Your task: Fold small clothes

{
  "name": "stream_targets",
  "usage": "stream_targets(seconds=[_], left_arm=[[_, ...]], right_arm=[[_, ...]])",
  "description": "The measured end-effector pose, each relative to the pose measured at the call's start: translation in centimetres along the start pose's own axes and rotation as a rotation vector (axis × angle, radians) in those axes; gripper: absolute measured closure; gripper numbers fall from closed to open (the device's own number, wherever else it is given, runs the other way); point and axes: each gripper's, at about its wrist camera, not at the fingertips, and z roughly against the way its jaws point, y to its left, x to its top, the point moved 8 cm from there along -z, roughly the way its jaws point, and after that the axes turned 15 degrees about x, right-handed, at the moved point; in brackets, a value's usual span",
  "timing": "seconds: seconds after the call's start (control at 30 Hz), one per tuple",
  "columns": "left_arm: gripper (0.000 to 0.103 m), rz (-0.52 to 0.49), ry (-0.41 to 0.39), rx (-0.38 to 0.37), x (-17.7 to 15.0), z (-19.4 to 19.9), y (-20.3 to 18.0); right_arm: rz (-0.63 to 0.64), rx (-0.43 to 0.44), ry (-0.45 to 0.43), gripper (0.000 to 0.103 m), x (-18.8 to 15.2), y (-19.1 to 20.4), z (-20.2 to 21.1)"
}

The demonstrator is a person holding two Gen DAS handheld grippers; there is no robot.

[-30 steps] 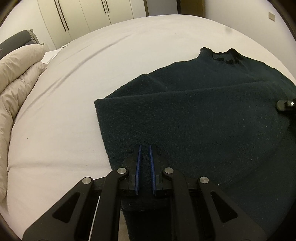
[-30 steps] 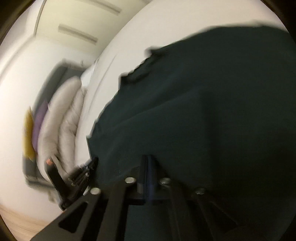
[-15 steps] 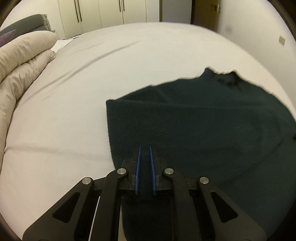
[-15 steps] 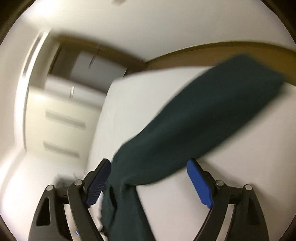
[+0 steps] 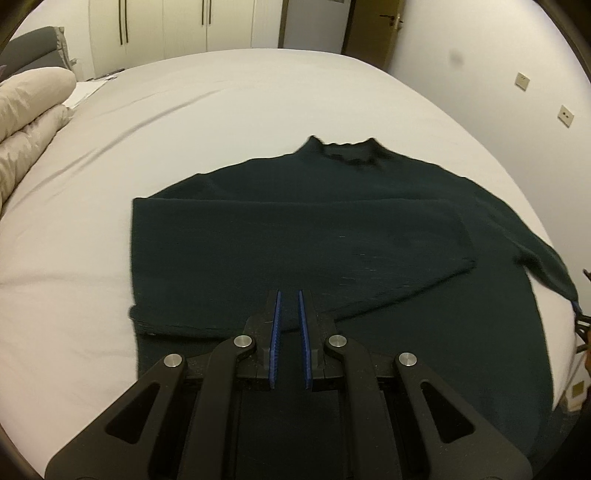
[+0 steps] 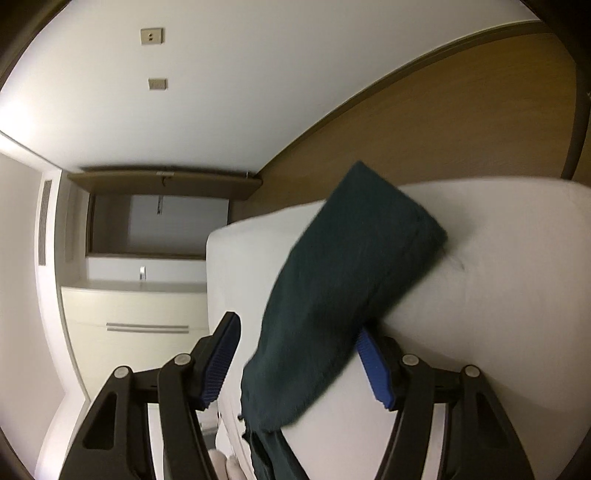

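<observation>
Left wrist view: dark sweater (image 5: 295, 236) lay ahead on the bed (image 5: 221, 110).
Left gripper (image 5: 288, 317) was nearly pressed together, empty; right gripper (image 6: 295, 354) was spread around the sleeve (image 6: 351, 288).

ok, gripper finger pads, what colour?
Blue ribbed pads on black fingers; clearest in the right wrist view.

The left wrist view looks from just above the sweater's (image 5: 295, 236) hem across the bed (image 5: 221, 110) toward the wardrobe (image 5: 166, 26), while the right wrist view, rolled sideways, sits close beside its sleeve (image 6: 351, 280); the 2 views share sweater and bed.
</observation>
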Motion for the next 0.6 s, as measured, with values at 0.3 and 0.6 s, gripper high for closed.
stream_targets(seconds=[0.3, 0.6], left_arm=[[0.094, -0.018, 0.005, -0.035, -0.5, 1.0, -1.6], [0.094, -0.015, 0.023, -0.069, -1.1, 0.7, -2.6]], right_arm=[[0.010, -0.058, -0.127, 0.058, 1.1, -1.4, 1.3], [0.094, -0.069, -0.093, 0.047, 1.7, -0.9, -0.8]])
